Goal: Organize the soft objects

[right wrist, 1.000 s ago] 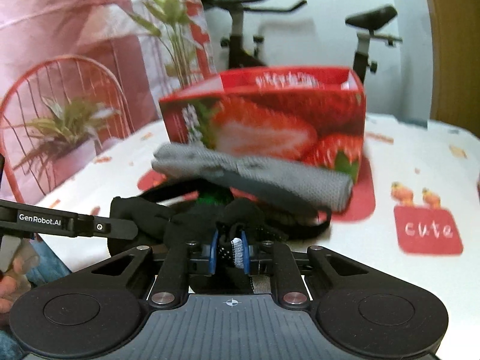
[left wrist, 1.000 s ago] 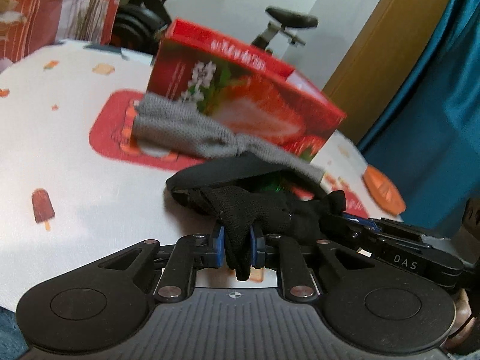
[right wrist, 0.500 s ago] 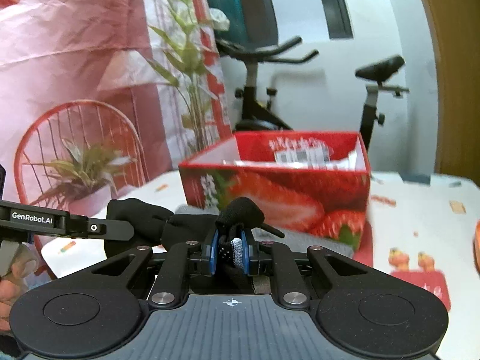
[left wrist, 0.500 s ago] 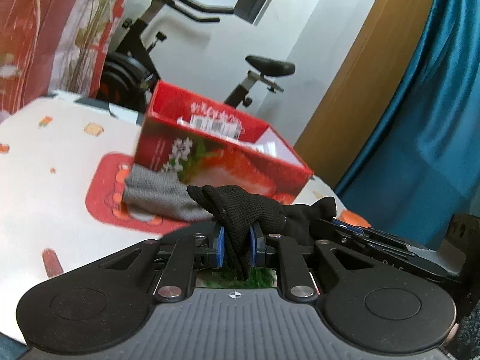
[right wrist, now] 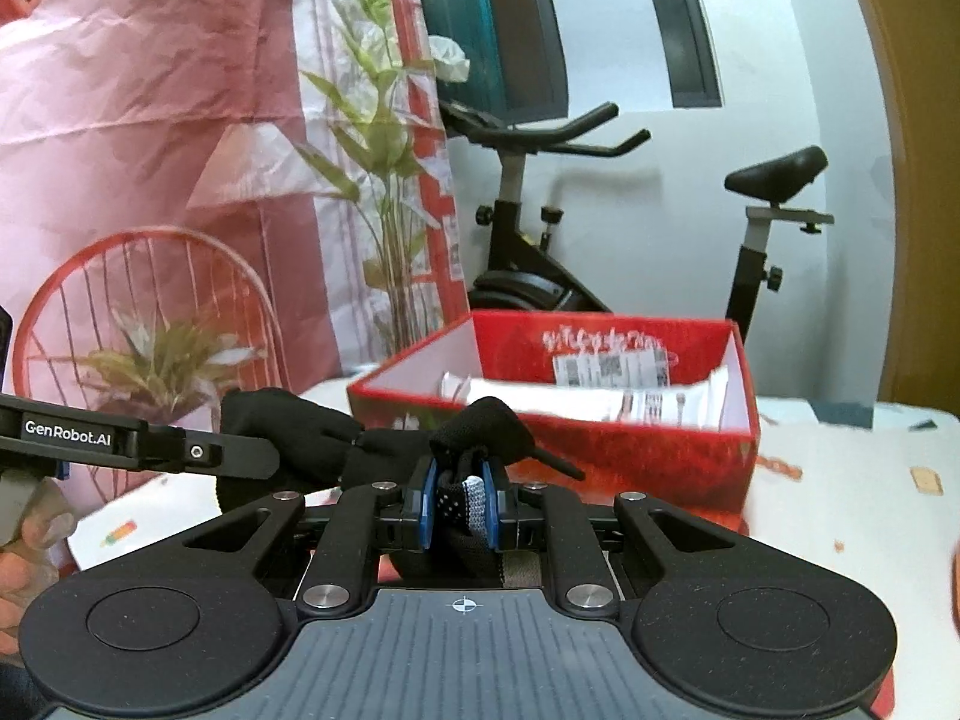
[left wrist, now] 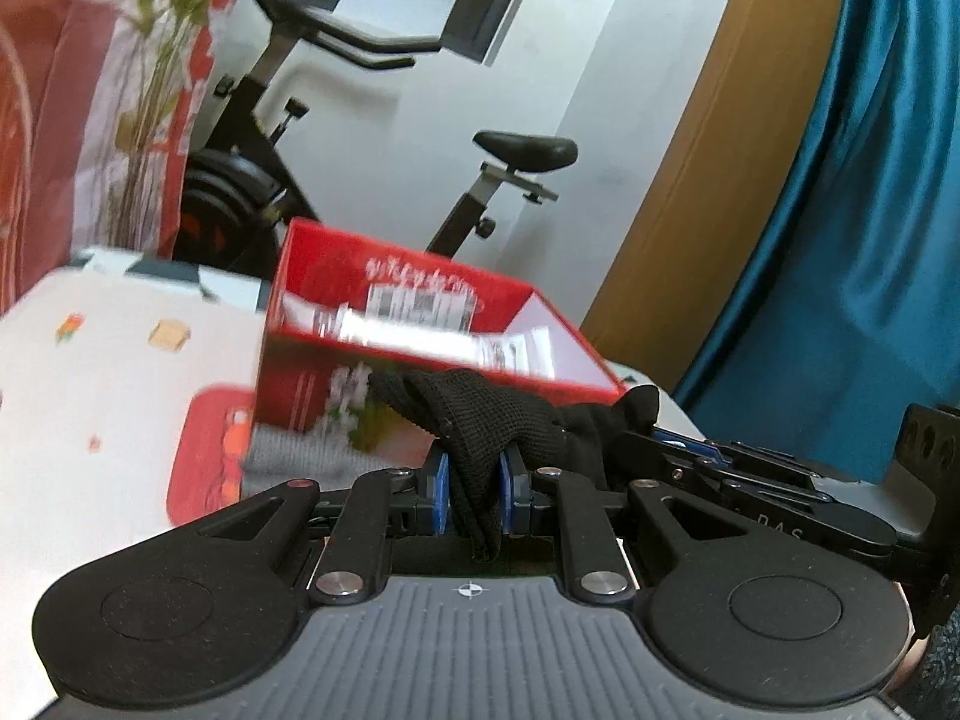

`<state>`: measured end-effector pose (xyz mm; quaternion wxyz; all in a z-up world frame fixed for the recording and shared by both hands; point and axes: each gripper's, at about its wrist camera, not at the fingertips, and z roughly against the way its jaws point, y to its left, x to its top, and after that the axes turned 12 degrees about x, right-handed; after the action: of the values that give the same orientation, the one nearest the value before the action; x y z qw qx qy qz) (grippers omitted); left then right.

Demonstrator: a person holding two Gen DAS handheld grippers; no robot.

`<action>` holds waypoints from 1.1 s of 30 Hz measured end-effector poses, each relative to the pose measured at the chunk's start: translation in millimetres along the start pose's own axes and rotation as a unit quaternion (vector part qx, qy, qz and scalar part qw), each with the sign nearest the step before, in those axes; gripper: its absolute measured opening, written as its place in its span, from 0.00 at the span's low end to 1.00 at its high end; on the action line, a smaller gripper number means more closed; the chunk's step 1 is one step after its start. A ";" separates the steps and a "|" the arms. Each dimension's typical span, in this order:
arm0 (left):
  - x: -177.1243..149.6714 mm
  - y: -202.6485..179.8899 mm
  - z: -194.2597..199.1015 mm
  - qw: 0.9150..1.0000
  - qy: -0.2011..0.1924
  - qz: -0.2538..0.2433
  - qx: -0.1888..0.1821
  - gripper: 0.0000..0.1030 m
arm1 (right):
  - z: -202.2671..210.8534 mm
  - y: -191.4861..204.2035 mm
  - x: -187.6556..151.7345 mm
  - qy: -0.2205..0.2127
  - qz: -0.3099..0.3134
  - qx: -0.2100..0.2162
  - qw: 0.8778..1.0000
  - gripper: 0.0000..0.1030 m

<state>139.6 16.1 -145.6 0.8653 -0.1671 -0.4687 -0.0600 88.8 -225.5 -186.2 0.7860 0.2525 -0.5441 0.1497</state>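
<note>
Behind the tabletop [right wrist: 840,480] stand an exercise bike [right wrist: 540,228] and a blue curtain [left wrist: 870,210]. Your left gripper [left wrist: 474,492] pinches one end of the black cloth [left wrist: 480,414], and your right gripper [right wrist: 459,501] pinches the other end, so it hangs between them in the air, just in front of the red box [right wrist: 600,444]. The box is open on top, with papers inside. A gray cloth [left wrist: 300,456] lies on the tabletop beside the box.

You should hold both ends tight and level. Carry the cloth over the near wall of the box, not into it. Let go only when it sits inside.
</note>
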 end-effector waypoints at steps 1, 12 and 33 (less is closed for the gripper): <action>6.0 -1.2 -2.2 1.000 -0.005 -0.003 -0.001 0.17 | -3.1 -2.9 5.9 -0.003 0.002 -0.001 1.000 0.14; 70.9 6.3 -68.6 0.999 0.007 0.027 -0.017 0.17 | -68.9 -48.7 66.0 -0.004 0.037 -0.016 0.999 0.14; 73.8 23.8 -134.3 0.995 0.063 -0.053 0.063 0.46 | -135.4 -114.8 43.3 0.053 -0.043 -0.036 0.997 0.24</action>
<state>292.9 -4.1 -157.6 0.8977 -0.0829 -0.4239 -0.0869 268.7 -246.4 -210.7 0.8281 0.2387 -0.4953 0.1098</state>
